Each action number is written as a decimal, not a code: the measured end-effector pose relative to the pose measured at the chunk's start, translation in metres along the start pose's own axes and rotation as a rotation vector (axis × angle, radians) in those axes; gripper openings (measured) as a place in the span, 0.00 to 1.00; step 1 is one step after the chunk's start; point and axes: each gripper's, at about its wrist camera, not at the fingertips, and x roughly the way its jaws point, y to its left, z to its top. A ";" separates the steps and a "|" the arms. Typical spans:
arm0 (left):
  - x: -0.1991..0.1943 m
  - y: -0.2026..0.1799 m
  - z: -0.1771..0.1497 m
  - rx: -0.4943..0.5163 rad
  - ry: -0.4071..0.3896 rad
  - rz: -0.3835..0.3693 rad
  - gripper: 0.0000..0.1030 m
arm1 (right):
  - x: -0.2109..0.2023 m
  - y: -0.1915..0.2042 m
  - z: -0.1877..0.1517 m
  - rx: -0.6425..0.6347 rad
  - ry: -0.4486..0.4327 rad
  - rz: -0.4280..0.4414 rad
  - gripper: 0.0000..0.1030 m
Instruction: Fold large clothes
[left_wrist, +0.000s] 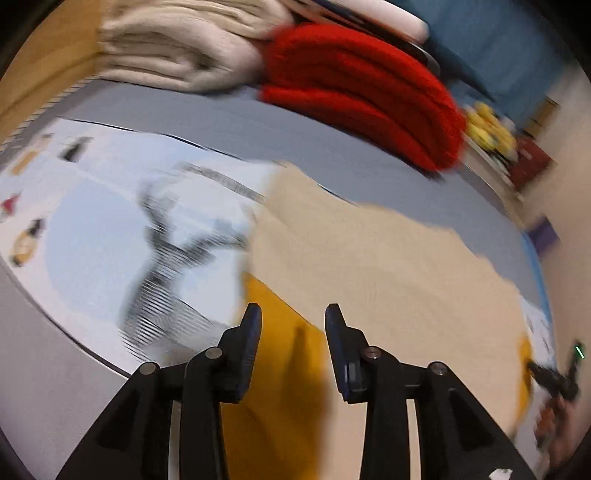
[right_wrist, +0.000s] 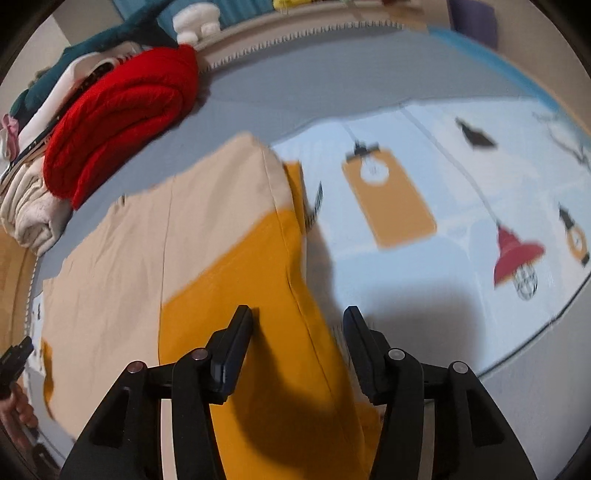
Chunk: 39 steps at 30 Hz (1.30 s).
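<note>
A large garment in beige (left_wrist: 388, 266) and mustard yellow (left_wrist: 280, 369) lies spread flat on a light blue printed sheet (left_wrist: 92, 229). My left gripper (left_wrist: 293, 314) hovers over its yellow part near the left edge, jaws apart, with nothing pinched between them. In the right wrist view the same garment shows a beige part (right_wrist: 122, 266) and a yellow part (right_wrist: 258, 295). My right gripper (right_wrist: 297, 314) stands open over the yellow part's right seam, holding nothing. Each gripper appears small at the edge of the other's view, with a hand (right_wrist: 22, 406) on it.
A folded red knit (left_wrist: 362, 92) (right_wrist: 122, 122) and a stack of folded cream cloth (left_wrist: 177, 48) (right_wrist: 29, 210) sit at the far edge on the grey cover (left_wrist: 258, 125). The printed sheet (right_wrist: 443, 192) stretches to the right. Wooden board (left_wrist: 44, 55) at far left.
</note>
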 end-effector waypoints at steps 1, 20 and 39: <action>0.003 -0.007 -0.007 0.029 0.041 -0.053 0.31 | 0.001 -0.002 -0.004 -0.006 0.026 0.000 0.51; -0.009 -0.100 -0.067 0.354 0.120 -0.023 0.11 | -0.059 0.048 -0.017 -0.197 -0.195 -0.234 0.21; 0.033 -0.141 -0.116 0.482 0.238 0.042 0.11 | 0.000 0.200 -0.126 -0.620 0.058 0.131 0.24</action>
